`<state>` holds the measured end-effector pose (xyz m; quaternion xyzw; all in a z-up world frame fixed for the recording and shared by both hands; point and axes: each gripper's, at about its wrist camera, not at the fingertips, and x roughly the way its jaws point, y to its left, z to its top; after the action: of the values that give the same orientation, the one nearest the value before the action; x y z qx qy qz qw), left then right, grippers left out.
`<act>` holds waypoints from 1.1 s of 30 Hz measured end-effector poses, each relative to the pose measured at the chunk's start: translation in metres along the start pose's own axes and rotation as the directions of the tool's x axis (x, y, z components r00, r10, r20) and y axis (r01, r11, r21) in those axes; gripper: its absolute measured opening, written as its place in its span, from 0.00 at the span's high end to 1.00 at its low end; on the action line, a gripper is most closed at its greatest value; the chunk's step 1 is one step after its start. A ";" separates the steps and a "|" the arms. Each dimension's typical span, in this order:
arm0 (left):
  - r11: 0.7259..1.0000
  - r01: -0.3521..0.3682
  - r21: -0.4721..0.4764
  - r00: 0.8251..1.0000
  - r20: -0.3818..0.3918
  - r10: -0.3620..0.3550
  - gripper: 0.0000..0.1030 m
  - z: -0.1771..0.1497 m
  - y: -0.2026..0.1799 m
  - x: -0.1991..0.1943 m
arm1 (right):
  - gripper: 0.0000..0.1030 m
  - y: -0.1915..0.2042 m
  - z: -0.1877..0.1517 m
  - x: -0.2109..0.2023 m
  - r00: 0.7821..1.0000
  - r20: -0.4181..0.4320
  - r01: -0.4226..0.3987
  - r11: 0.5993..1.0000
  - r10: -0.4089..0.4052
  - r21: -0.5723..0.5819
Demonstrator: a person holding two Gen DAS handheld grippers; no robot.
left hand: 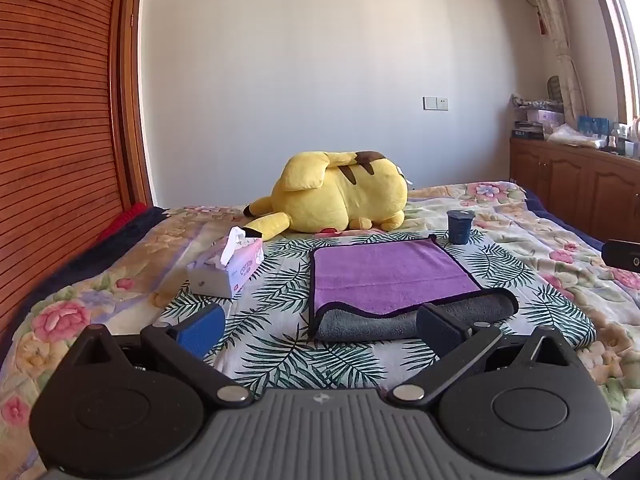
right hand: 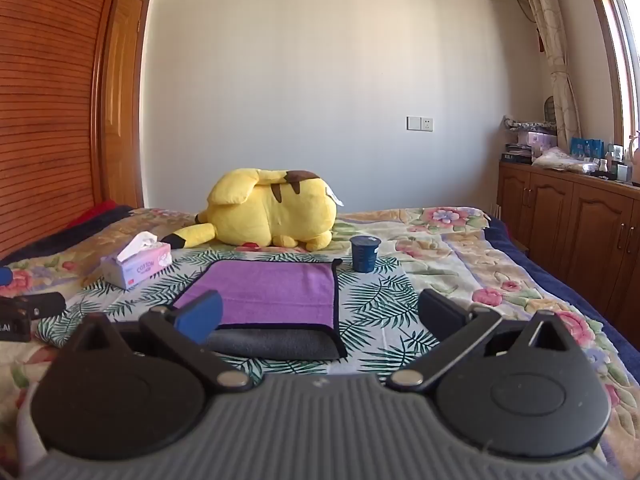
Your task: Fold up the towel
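Towel [left hand: 390, 276] on the bed [left hand: 532, 236], seen along both tools. The towel lies directly ahead of and below the two tools, on the palm-leaf sheet [left hand: 280, 280], with its rolled near edge running left to right across the line of approach. In the left wrist view the left tool [left hand: 320, 326] is centred just left of the towel's near-left corner, its right finger overlapping the grey fold in the frame; in the right wrist view the right tool [right hand: 320, 316] is centred near the near-right corner, its left finger overlapping the fold. Each tool thus faces its own near corner, and neither appears clearly nearer (contact with the cloth cannot be confirmed from these views).

Both tools stand spread wide, with nothing between the fingers.

The towel shows a purple upper face with dark piping and a grey reverse exposed where the near edge is turned under in a soft roll; it seems already folded at least once and lies flat without marked wrinkles. A tissue box [left hand: 226, 270] lies to its left, a dark cup [left hand: 460, 226] just beyond its far-right corner, and a yellow plush toy [left hand: 340, 200] behind.
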<state>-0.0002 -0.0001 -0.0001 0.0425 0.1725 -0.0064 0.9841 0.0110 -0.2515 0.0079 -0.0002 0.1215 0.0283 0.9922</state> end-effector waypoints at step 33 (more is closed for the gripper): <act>1.000 -0.002 0.005 1.000 0.002 0.002 0.16 0.000 0.000 0.000 | 0.00 0.000 -0.001 -0.001 1.000 0.002 0.001 1.000 -0.001 0.000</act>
<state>-0.0002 0.0000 -0.0004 0.0451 0.1713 -0.0061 0.9842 0.0103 -0.2519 0.0073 -0.0004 0.1203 0.0278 0.9923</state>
